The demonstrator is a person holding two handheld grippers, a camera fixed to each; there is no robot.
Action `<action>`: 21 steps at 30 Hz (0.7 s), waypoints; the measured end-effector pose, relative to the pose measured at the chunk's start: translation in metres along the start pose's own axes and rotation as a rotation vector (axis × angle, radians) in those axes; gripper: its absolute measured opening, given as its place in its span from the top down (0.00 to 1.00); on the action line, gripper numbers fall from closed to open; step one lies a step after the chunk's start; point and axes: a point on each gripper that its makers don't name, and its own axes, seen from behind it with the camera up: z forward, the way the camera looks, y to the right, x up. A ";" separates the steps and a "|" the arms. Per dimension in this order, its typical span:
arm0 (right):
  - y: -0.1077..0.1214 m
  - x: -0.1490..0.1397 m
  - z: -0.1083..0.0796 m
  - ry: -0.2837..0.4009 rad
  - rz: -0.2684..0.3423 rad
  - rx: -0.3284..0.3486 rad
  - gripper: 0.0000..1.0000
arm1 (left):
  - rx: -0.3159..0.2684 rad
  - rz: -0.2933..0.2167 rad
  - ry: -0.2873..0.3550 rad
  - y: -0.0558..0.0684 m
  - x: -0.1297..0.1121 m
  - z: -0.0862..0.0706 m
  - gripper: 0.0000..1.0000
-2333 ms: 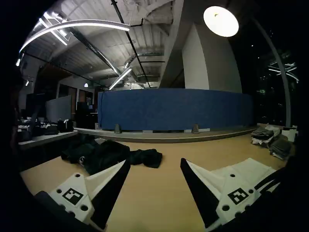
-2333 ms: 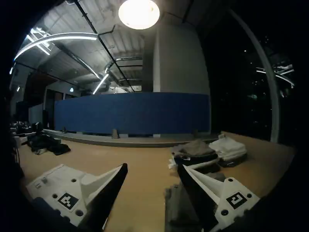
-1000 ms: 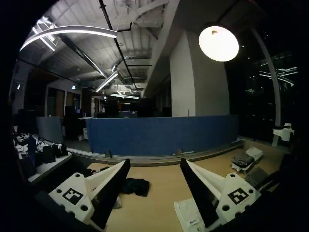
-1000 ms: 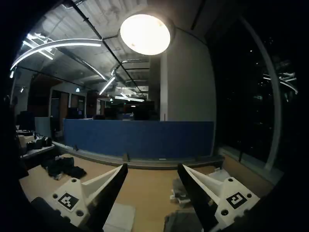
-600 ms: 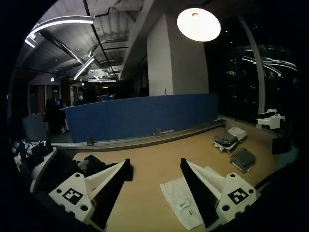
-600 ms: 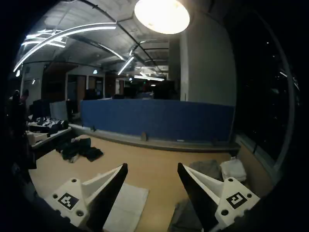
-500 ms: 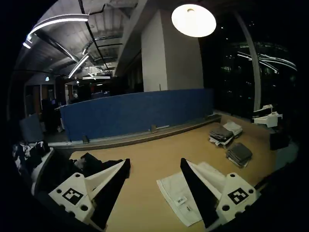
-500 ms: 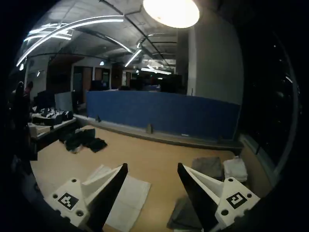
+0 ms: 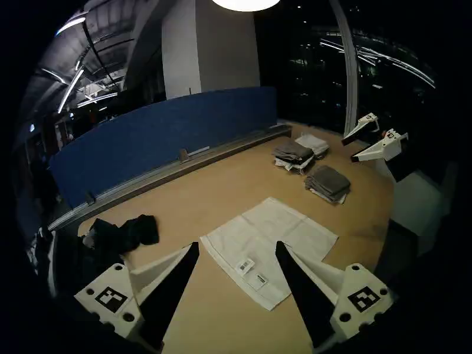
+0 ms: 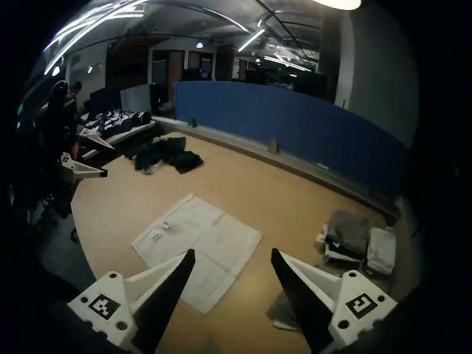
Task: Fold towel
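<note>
Left gripper view: the left gripper (image 9: pixel 236 244) is hanging above the table (image 9: pixel 194 194), its fingers spread wide with nothing between them. The white towel (image 9: pixel 268 233) is lying flat and unfolded on the wood, just below and ahead of the fingertips, with two small tags (image 9: pixel 251 271) showing near its closest edge. The right gripper (image 9: pixel 374 137) is hovering well apart, beyond the towel's far side. In the right gripper view it is likewise gaping and empty, looking down on the towel from the opposite edge. Folded stacks (image 9: pixel 318 177) are sitting near one corner of the towel. A dark heap of clothing (image 9: pixel 127 231) is lying well apart on the other side, before the blue partition (image 9: pixel 165 133).

No fold appears to be started, so the step in hand is judged to be the approach to a first grasp. It is likely to go well if each gripper is coming down on one of two neighbouring corners. Each should be pinching a single layer, then lifting level with the other and carrying the edge squarely onto the opposite one without dragging the cloth toward the stacks.
</note>
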 end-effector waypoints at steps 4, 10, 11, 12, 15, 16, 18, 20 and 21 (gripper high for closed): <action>-0.005 -0.006 0.004 -0.020 -0.015 0.014 0.00 | -0.010 0.004 -0.015 0.003 -0.008 0.004 0.04; -0.011 -0.024 0.014 -0.052 -0.036 0.015 0.00 | -0.018 -0.006 -0.028 0.007 -0.021 0.010 0.03; -0.012 -0.028 0.016 -0.058 -0.037 0.015 0.00 | -0.019 -0.009 -0.031 0.008 -0.024 0.011 0.03; -0.013 -0.033 0.018 -0.064 -0.037 0.015 0.00 | -0.021 -0.012 -0.035 0.009 -0.027 0.012 0.03; -0.019 -0.045 0.025 -0.078 -0.037 0.025 0.00 | -0.028 -0.013 -0.049 0.014 -0.040 0.017 0.03; -0.022 -0.050 0.027 -0.079 -0.036 0.033 0.00 | -0.032 -0.010 -0.056 0.017 -0.046 0.020 0.03; -0.027 -0.057 0.031 -0.081 -0.033 0.046 0.00 | -0.039 -0.005 -0.070 0.021 -0.056 0.024 0.03; -0.031 -0.065 0.035 -0.083 -0.026 0.051 0.00 | -0.045 0.007 -0.087 0.026 -0.068 0.028 0.03; -0.032 -0.068 0.038 -0.082 -0.023 0.053 0.00 | -0.048 0.012 -0.094 0.029 -0.074 0.031 0.03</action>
